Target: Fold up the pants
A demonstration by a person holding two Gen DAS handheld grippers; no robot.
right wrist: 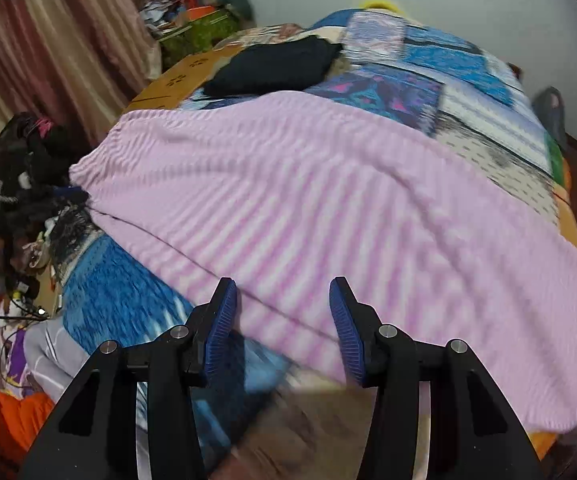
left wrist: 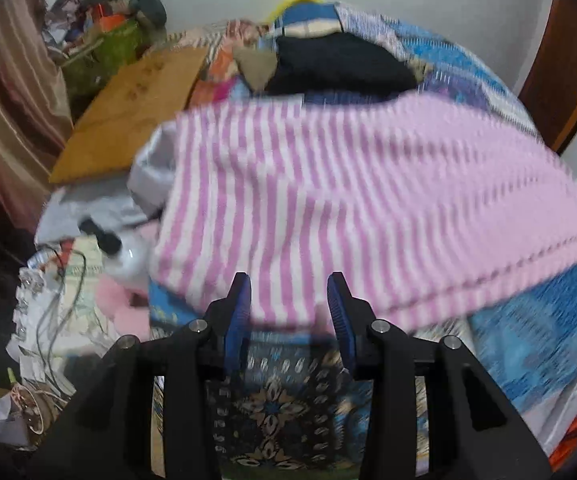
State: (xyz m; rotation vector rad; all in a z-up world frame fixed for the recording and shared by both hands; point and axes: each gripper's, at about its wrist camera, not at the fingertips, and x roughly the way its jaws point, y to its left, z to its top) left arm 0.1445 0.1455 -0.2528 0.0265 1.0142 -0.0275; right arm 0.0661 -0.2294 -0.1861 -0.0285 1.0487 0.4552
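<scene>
The pink-and-white striped fleece pants (left wrist: 348,200) lie spread on the patchwork bedspread (right wrist: 468,92). The left gripper (left wrist: 289,300) and right gripper (right wrist: 283,308) both hover part-open and empty over the near edge; the next move looks like pinching that edge.

Your pants (left wrist: 328,200) are pink-and-white striped, spread over a patchwork bedspread (right wrist: 448,80) of blue, white and purple prints, with a navy floral patch showing at its near edge. Toward its far edge you see a dark navy garment (right wrist: 272,66) beside a plain tan cardboard sheet (left wrist: 128,116). Your left gripper (left wrist: 288,300) and right gripper (right wrist: 282,316) are black with ribbed blue pads (right wrist: 220,328).
</scene>
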